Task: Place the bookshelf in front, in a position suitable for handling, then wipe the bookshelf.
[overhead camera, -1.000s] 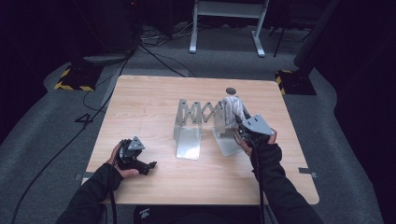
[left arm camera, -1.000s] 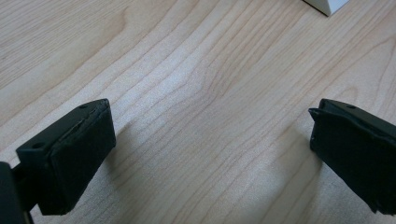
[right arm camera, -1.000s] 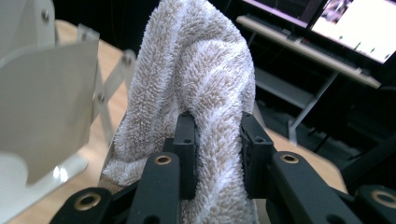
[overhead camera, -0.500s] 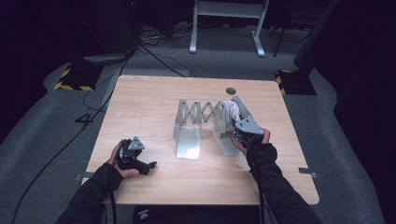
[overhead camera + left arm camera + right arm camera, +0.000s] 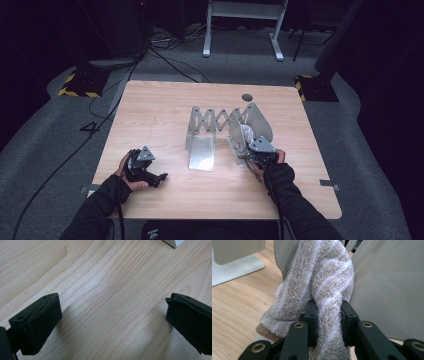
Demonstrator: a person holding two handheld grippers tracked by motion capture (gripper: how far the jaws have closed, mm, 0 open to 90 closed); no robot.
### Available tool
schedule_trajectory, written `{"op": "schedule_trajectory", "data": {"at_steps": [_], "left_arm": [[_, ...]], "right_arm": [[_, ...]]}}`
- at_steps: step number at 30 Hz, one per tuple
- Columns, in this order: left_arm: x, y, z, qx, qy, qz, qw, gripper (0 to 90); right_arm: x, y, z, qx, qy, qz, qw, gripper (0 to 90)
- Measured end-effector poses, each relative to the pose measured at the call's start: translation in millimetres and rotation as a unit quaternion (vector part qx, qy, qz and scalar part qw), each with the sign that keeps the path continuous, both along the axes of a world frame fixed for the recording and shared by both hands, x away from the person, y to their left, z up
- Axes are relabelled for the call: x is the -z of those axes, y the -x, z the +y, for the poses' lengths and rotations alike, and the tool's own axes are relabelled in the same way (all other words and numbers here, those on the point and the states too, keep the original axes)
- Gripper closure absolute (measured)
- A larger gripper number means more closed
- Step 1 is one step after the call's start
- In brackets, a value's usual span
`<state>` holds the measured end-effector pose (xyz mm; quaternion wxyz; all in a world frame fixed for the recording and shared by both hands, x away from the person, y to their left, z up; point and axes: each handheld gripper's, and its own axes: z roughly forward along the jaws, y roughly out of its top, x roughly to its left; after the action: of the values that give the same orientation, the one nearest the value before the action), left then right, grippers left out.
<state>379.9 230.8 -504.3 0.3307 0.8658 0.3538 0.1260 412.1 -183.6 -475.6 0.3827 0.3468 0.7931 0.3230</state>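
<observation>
Towel [image 5: 324, 290], fluffy and unlabelled, pinched by the right gripper [image 5: 328, 322].

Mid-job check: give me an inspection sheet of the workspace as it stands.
Surface: light wooden table, one small dark round spot near the far edge.
Job's things: striped fluffy towel hanging between the plates of the metal accordion rack.
Clutter: nothing seen.
Grippers: right gripper shut on the towel at the rack's right end; left gripper open, low over bare wood.
Cables: a cable trails from the left gripper along the forearm; more black cables on the floor.
Surroundings: grey floor, white frame legs, yellow-black striped bases.
</observation>
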Motion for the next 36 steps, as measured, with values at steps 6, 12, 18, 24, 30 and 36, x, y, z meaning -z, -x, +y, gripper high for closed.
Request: {"op": "schedule_trajectory", "data": {"at_steps": [6, 12, 18, 24, 30, 36], "left_arm": [[0.0, 0.0, 0.0, 0.0, 0.0, 0.0, 1.0, 0.5], [0.1, -0.1, 0.0, 0.001, 0.001, 0.0, 1.0, 0.5], [0.1, -0.1, -0.1, 0.0, 0.001, 0.001, 1.0, 0.5], [0.1, -0.2, -0.3, 0.0, 0.001, 0.0, 1.0, 0.4], [0.0, 1.1, 0.0, -0.002, 0.0, 0.0, 1.0, 0.6], [0.1, 1.0, -0.2, -0.002, 0.0, 0.0, 1.0, 0.4]], "right_arm": [[0.1, 1.6, -1.2, -0.006, -0.001, 0.006, 1.0, 72.4], [-24.5, 8.0, -2.8, -0.003, -0.027, -0.033, 0.9991, 72.6], [-69.7, 9.7, -1.3, 0.005, -0.059, -0.096, 0.9936, 72.6], [-80.5, 4.9, 0.6, 0.009, -0.059, -0.105, 0.9927, 72.6], [-46.5, 7.5, -2.9, 0.002, -0.05, -0.055, 0.9972, 72.6], [-15.0, 11.3, -5.3, 0.003, -0.022, -0.011, 0.9997, 72.6]]}}
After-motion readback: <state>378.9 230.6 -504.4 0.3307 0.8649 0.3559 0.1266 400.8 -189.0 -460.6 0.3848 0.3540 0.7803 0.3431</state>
